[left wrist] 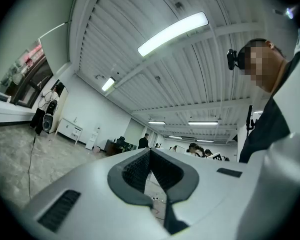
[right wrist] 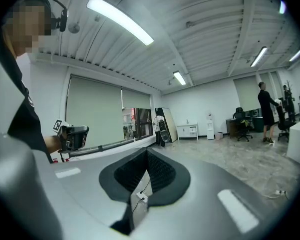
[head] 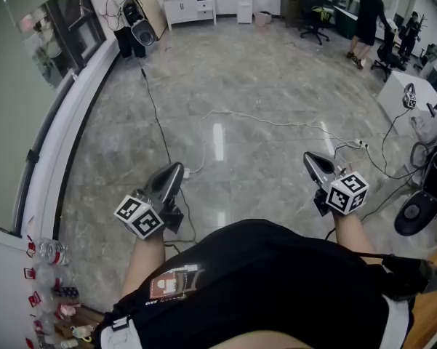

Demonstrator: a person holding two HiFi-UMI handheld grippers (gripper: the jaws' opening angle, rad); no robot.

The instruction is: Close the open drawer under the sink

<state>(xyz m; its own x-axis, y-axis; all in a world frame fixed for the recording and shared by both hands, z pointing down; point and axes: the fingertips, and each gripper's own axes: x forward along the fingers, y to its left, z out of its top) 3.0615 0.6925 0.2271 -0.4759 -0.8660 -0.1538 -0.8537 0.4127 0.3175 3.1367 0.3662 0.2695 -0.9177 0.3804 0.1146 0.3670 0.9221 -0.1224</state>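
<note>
No sink and no drawer show in any view. In the head view I look down at a grey marble floor (head: 262,100). My left gripper (head: 177,167) is held out over it at lower left, jaws together, nothing between them. My right gripper (head: 309,156) is held at lower right, also shut and empty. In the left gripper view the left gripper (left wrist: 150,152) points up across the room toward the ceiling, its tips meeting. In the right gripper view the right gripper (right wrist: 146,151) points level across the room, and the left gripper (right wrist: 72,136) shows beside it.
Cables (head: 276,122) trail across the floor between the grippers. A speaker (head: 142,31) and a white cabinet (head: 190,7) stand at the back. A person (head: 367,17) walks by office chairs at far right. A window ledge (head: 65,122) runs along the left; bottles (head: 49,251) sit at lower left.
</note>
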